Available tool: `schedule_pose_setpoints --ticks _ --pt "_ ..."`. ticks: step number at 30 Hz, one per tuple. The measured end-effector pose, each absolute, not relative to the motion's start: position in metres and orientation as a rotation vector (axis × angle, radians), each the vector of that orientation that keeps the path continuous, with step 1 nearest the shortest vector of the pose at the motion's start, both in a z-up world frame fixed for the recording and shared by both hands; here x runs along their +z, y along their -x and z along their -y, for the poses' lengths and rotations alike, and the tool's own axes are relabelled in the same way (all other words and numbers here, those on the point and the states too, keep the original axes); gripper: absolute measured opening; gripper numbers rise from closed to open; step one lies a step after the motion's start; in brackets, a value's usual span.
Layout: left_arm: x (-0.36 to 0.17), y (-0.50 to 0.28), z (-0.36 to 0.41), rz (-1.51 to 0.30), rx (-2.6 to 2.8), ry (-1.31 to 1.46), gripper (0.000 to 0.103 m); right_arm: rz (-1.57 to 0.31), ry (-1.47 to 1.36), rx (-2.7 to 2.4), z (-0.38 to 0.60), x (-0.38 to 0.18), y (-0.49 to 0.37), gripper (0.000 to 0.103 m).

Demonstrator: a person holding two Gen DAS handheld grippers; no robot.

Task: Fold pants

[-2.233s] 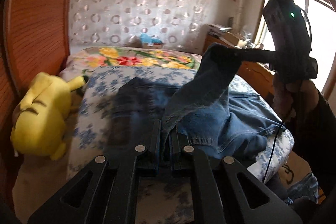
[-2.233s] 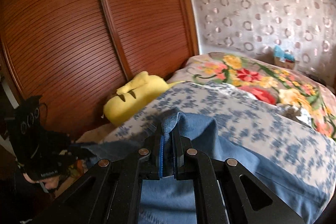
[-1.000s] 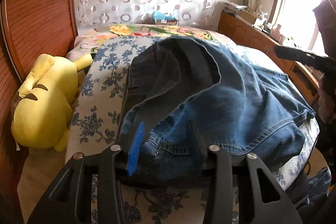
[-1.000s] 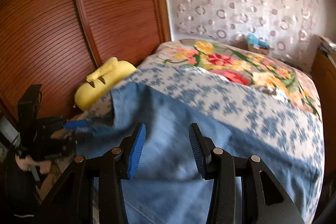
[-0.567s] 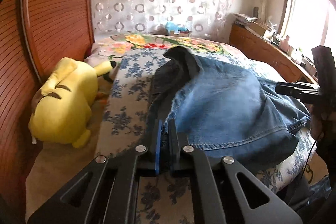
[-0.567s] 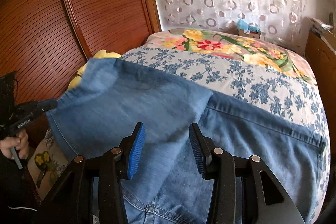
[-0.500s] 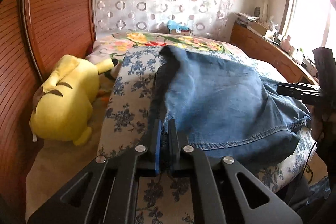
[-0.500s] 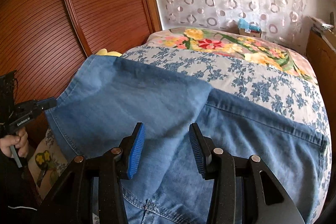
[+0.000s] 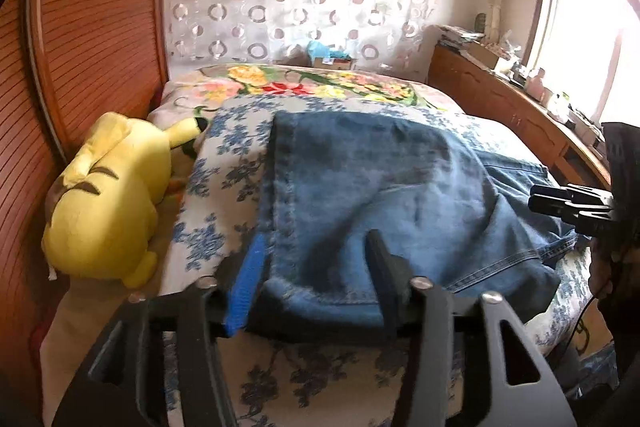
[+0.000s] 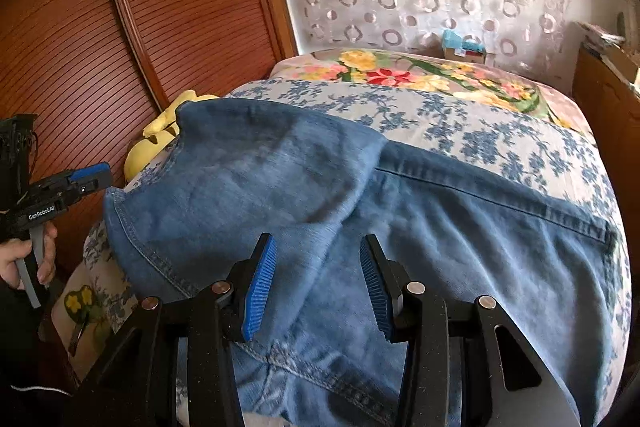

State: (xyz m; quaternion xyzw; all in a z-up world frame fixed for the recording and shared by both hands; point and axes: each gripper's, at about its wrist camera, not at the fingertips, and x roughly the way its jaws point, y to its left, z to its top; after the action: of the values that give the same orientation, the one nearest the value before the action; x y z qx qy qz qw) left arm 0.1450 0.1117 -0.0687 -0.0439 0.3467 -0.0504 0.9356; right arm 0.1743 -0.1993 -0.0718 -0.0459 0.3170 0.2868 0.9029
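On the bed (image 10: 500, 131): pants (image 10: 400, 227) laid crosswise, one fold made.
Both grippers, left gripper (image 9: 312, 279) and right gripper (image 10: 318, 287), are held wide, empty; the long axis runs rightward, nearer the right.

Only one text can be read: the white word "GenRoboLAI" on the black body of the left gripper (image 10: 86, 179), seen in the right wrist view; its last letters are small and not fully sure

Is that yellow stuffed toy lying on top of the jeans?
No, the yellow plush lies beside the jeans, on the bed's edge.
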Motion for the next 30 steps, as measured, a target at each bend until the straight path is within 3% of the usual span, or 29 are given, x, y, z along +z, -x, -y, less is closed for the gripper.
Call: schedule_pose_setpoints --ticks 3,16,21,23,26,30 --pt "-0.068 -0.149 -0.095 -0.700 -0.139 0.077 0.078 -0.659 0.078 0.586 0.209 -0.071 -0.164 0.045" --pt "-0.086 -0.154 -0.047 -0.740 -0.206 0.035 0.078 -0.685 0.049 0.668 0.213 -0.084 -0.120 0.045" --pt "-0.096 -0.153 -0.042 -0.769 -0.197 0.021 0.078 -0.717 0.085 0.710 0.200 -0.090 -0.120 0.024" --pt "-0.100 -0.152 -0.041 -0.775 -0.193 0.019 0.078 -0.727 0.097 0.719 0.196 -0.093 -0.120 0.008" --pt "-0.103 -0.152 -0.040 -0.780 -0.190 0.019 0.078 -0.734 0.099 0.743 0.196 -0.095 -0.117 0.000" --pt "-0.104 -0.151 -0.040 -0.777 -0.192 0.019 0.078 -0.728 0.103 0.771 0.202 -0.092 -0.105 0.000"
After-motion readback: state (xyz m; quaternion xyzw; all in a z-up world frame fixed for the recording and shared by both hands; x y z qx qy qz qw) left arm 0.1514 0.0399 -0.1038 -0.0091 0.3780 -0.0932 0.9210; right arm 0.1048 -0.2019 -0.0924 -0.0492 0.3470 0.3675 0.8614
